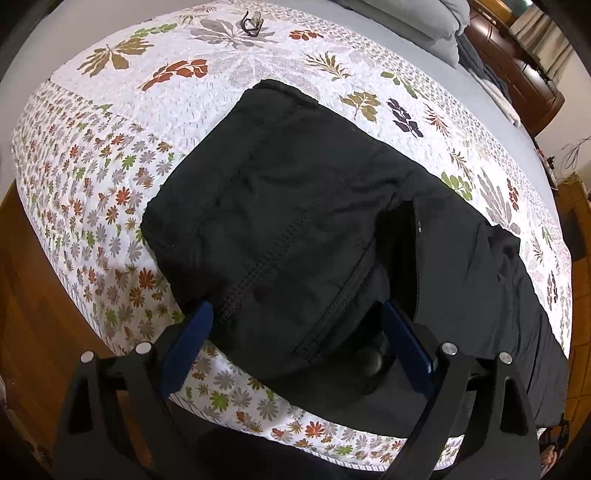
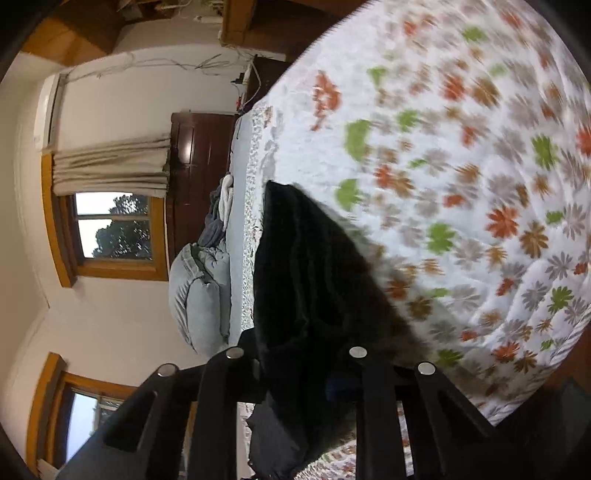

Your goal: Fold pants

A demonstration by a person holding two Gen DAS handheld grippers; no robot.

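Note:
Black pants (image 1: 280,206) lie folded on the floral quilt (image 1: 110,155), near the bed's front edge, with more of them trailing off to the right. My left gripper (image 1: 297,314) points down at them and is open. Its blue fingers (image 1: 195,325) stand wide apart, one on the quilt beside the pants and the other in a fold of the cloth. In the tilted, blurred right wrist view my right gripper (image 2: 299,369) is shut on the pants (image 2: 314,280). The black cloth hides its fingertips and hangs down between its narrow arms.
A pair of glasses (image 1: 251,23) lies at the far side of the quilt. Grey pillows (image 1: 417,18) and a dark wooden headboard (image 1: 517,62) stand at the bed's head. Wooden floor (image 1: 33,295) runs below the bed's edge. Windows (image 2: 114,225) are in the wall.

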